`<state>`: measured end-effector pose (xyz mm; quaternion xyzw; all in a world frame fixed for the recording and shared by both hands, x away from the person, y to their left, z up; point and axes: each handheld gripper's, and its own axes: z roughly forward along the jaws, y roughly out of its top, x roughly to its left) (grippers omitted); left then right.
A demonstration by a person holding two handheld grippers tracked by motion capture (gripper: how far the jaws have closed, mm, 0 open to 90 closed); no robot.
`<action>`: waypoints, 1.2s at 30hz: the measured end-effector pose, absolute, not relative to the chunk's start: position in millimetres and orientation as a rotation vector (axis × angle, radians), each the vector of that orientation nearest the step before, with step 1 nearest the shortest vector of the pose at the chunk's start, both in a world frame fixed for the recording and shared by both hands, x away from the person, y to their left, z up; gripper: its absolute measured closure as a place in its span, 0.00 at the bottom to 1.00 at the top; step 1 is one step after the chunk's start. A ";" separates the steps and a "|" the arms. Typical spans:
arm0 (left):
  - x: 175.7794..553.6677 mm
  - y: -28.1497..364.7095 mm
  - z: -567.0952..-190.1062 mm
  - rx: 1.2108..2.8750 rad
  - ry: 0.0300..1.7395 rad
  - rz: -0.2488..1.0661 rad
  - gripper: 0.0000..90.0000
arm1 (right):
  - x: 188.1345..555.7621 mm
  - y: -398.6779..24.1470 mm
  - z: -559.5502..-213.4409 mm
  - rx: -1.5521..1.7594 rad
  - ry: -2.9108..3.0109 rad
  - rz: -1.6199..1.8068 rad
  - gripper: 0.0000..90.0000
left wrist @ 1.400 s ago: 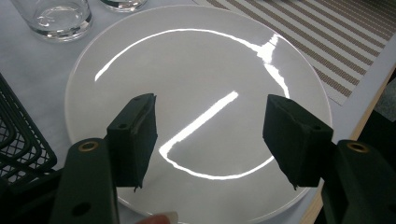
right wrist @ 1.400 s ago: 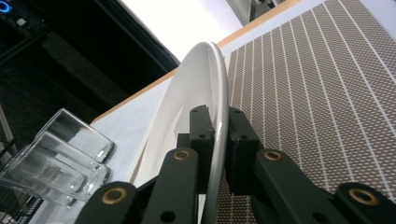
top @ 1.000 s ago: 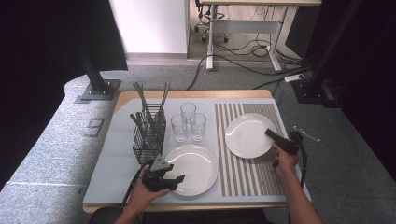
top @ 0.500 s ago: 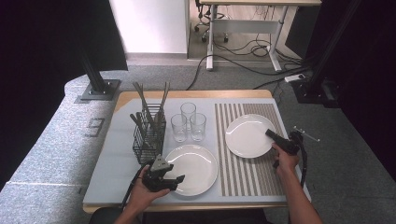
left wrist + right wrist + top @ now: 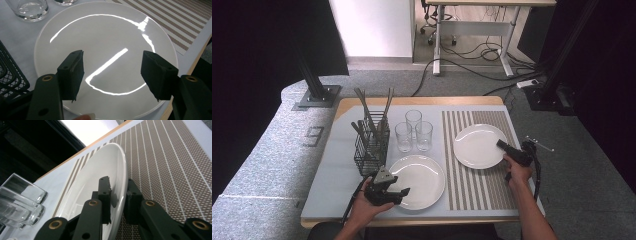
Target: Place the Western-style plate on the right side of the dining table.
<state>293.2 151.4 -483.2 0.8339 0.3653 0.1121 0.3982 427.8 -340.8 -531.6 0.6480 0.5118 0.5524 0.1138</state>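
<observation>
Right gripper (image 5: 117,195) astride rim of round white ceramic plate (image 5: 478,145) on brown-striped woven placemat (image 5: 477,185), right half of table; one jaw inside rim, other outside, narrow gap, jaws just been easing apart w/ rim between. In right gripper view, small sliver of space between inner pad and plate surface, so no firm pinch; plate looks flat on mat in high view. Left gripper (image 5: 113,75) held over near edge of second round white glossy plate (image 5: 418,180), on pale grey table cover (image 5: 332,185), just left of mat; jaws about half apart, nothing between, pads clear of plate. Black wire cutlery basket (image 5: 371,150) w/ dark utensils standing upright, just beyond left hand (image 5: 364,210). Three clear drinking glasses (image 5: 414,132) grouped betw. basket and mat, behind second plate, empty as far as can tell. Right hand (image 5: 517,172) at mat's right edge, cable trailing off table side.
</observation>
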 end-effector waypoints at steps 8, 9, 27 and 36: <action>293.5 151.6 -483.1 2.110 0.926 0.283 0.39 | 426.5 -342.6 -534.4 1.918 1.497 1.622 0.87; 293.4 151.4 -483.1 2.110 0.926 0.284 0.39 | 425.9 -342.6 -534.2 1.922 1.498 1.619 0.87; 293.9 151.6 -483.0 2.114 0.928 0.280 0.39 | 423.9 -342.1 -536.2 1.915 1.519 1.562 0.84; 294.0 151.3 -483.2 2.118 0.926 0.280 0.39 | 425.2 -343.5 -539.1 1.942 1.538 1.511 0.80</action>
